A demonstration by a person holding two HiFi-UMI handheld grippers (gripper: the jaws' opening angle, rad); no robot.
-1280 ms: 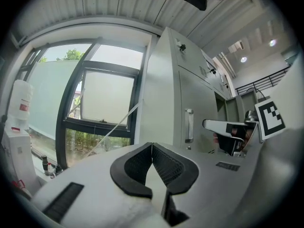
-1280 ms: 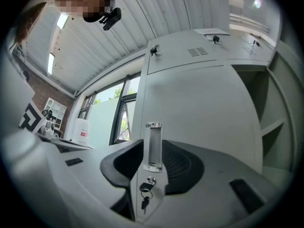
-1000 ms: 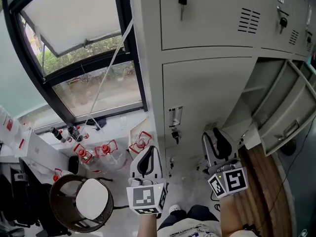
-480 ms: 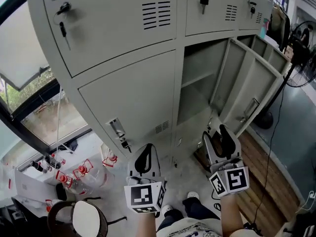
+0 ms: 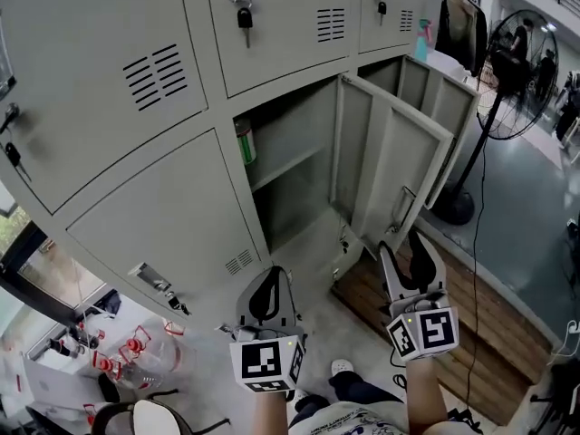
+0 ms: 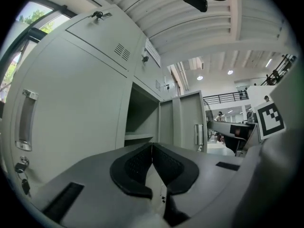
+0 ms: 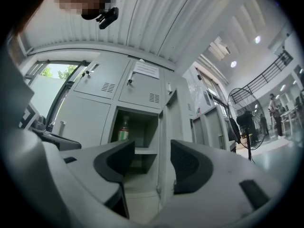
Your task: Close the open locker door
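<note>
The grey lockers fill the head view. One lower locker door (image 5: pixel 391 157) stands swung out toward me, its handle (image 5: pixel 401 208) facing right. Its open compartment (image 5: pixel 285 175) has a shelf with a green-labelled bottle (image 5: pixel 245 141) on it. My left gripper (image 5: pixel 265 290) hovers low and centre, below the closed locker on the left, its jaws shut and empty. My right gripper (image 5: pixel 413 254) is open just below the door's bottom edge, touching nothing. The right gripper view has the door's edge (image 7: pixel 165 141) straight ahead between the open jaws (image 7: pixel 153 163), with the bottle (image 7: pixel 123 129) to the left. The left gripper (image 6: pixel 152 152) points at the compartment.
A standing fan (image 5: pixel 515 66) and its round base (image 5: pixel 453 210) are to the right of the door. A wooden floor strip (image 5: pixel 476 320) with a black cable runs beneath my right gripper. Bottles (image 5: pixel 127 350) and a round stool (image 5: pixel 149 420) sit at the lower left. Keys hang in the upper lockers (image 5: pixel 244 14).
My head has swung right, from the window and closed lockers to the open locker door. Both grippers moved with me, and the right gripper's jaws have spread wider.
</note>
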